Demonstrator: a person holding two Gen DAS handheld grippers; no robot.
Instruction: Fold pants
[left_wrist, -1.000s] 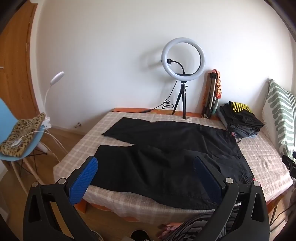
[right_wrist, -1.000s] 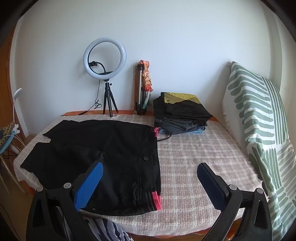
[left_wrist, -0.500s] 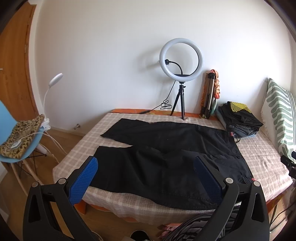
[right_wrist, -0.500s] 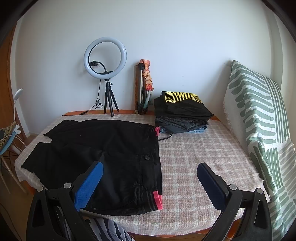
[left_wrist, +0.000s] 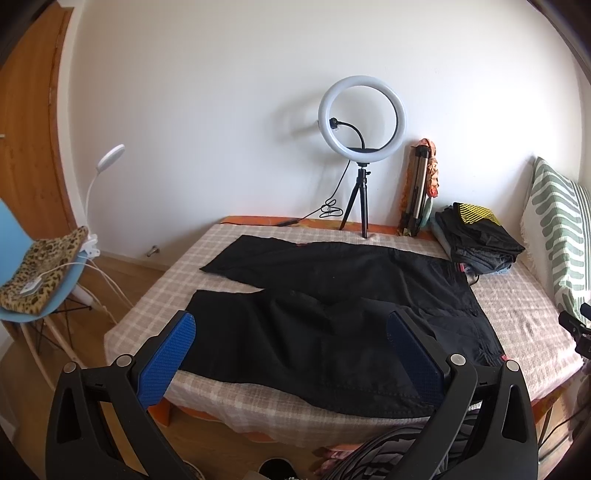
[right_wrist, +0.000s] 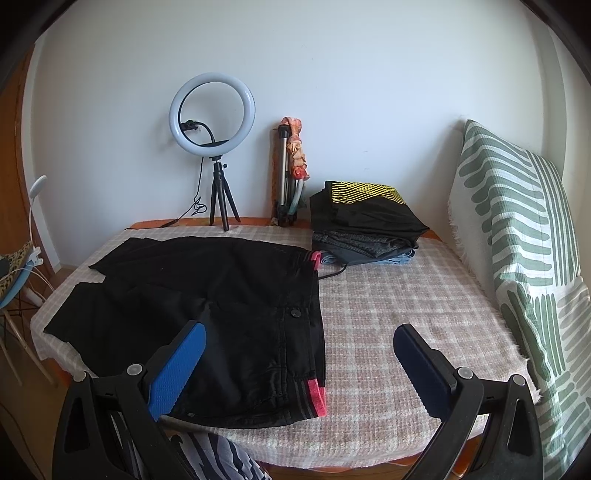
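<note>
Black pants (left_wrist: 343, 314) lay spread flat on the checked bedspread (right_wrist: 399, 306), 2 legs running toward the left edge of the bed, waistband with a red trim toward the middle. Legs parted slightly at the cuffs. Nothing folded yet.

Left gripper (left_wrist: 291, 343) hung above the near edge of the bed, over the nearer leg, its jaws spread wide, nothing between them, not touching the cloth. Right gripper (right_wrist: 299, 350) hung near the waistband end, jaws likewise wide apart and holding nothing.

Behind the pants, a ring light (left_wrist: 361, 120) on a small tripod stood at the wall. Just beside it, a folded tripod (right_wrist: 286, 177) leaned upright. A stack of folded clothes (right_wrist: 364, 221) sat near the far corner of the waistband. A green-striped pillow (right_wrist: 517, 236) was propped at the right. A blue chair (left_wrist: 33, 273) with a leopard-print cushion stood off the left side.
</note>
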